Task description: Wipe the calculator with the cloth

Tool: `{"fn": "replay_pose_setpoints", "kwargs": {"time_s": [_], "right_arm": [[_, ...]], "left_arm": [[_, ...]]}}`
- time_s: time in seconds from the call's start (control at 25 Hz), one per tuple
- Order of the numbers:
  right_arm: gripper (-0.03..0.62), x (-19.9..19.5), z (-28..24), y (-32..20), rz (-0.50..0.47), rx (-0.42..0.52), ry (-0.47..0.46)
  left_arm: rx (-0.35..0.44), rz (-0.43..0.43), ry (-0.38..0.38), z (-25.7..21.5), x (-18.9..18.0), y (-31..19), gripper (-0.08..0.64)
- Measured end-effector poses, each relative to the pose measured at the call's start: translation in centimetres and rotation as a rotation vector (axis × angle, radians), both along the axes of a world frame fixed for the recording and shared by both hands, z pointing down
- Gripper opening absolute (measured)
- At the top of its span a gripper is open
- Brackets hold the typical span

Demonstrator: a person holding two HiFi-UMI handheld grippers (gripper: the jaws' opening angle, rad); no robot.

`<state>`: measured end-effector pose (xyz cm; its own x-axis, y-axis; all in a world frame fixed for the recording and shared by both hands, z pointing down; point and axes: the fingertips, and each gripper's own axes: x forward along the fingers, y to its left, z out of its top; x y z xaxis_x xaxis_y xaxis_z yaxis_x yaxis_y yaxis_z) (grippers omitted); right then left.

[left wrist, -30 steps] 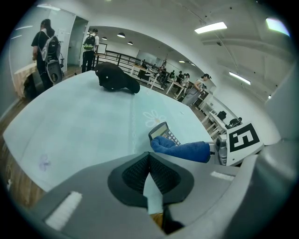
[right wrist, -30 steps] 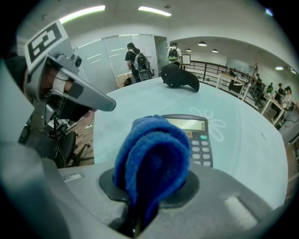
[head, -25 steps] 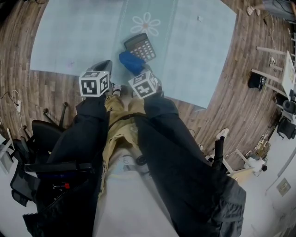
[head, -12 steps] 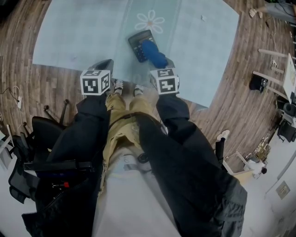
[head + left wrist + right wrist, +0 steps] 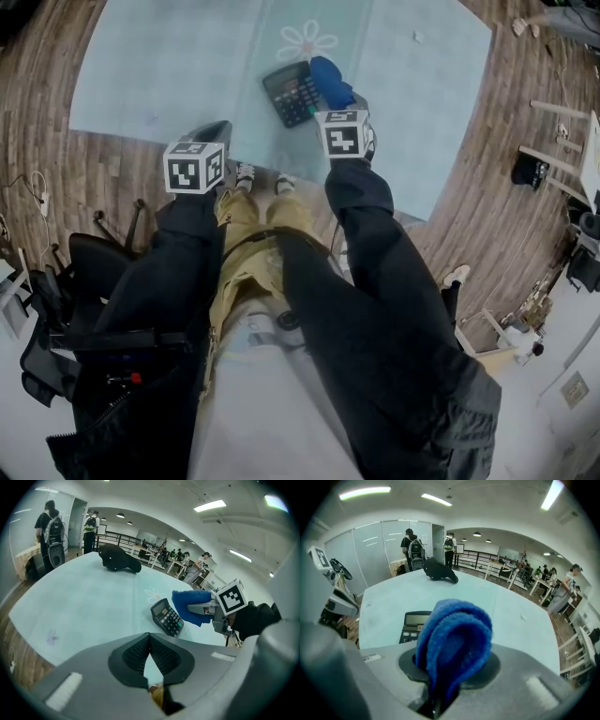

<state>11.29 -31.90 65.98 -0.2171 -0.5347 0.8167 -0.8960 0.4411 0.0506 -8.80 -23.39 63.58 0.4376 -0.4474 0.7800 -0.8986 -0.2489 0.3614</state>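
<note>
A dark calculator [image 5: 291, 93] lies on the pale blue-green tablecloth [image 5: 159, 66], near its flower print. My right gripper [image 5: 341, 105] is shut on a folded blue cloth [image 5: 329, 81], which sits at the calculator's right edge. In the right gripper view the cloth [image 5: 454, 637] bulges out of the jaws and the calculator [image 5: 414, 622] shows just left of it. The left gripper view has the calculator [image 5: 167, 617], the cloth [image 5: 189, 605] and the right gripper [image 5: 216, 612] side by side. My left gripper [image 5: 212, 134] hangs at the table's near edge, shut [image 5: 150, 637] with nothing in it.
A black bag-like object [image 5: 119, 558] lies at the table's far side. A small white scrap [image 5: 416, 37] sits on the cloth at the right. A black office chair [image 5: 80, 272] stands at my left, white furniture [image 5: 562, 122] at the right. People stand beyond the table [image 5: 414, 545].
My right gripper has swept the blue cloth from the calculator's near side, over it, to its right edge. The calculator has shifted slightly. The left gripper has stayed put.
</note>
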Motion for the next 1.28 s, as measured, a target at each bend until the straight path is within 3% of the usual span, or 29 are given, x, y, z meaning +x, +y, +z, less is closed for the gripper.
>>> {"fn": "replay_pose_setpoints", "kwargs": {"time_s": [0.28,0.8,1.28], "right_arm": [[0.109,-2.9,3.5,1.6,-0.047,-0.082,-0.006],[0.109,-8.8,4.6,6.8,-0.253,-0.14,-0.046],[0.109,-8.6,3.6,10.2,-0.255,-0.203,-0.134]], "left_arm": [[-0.011,-0.009,-0.002,0.4,-0.4,0.4,-0.002],[-0.001,0.01,0.006,0.0,0.2,-0.1,-0.002],[0.049,0.016,0.021,-2.0,0.6,-0.1,-0.002]]}}
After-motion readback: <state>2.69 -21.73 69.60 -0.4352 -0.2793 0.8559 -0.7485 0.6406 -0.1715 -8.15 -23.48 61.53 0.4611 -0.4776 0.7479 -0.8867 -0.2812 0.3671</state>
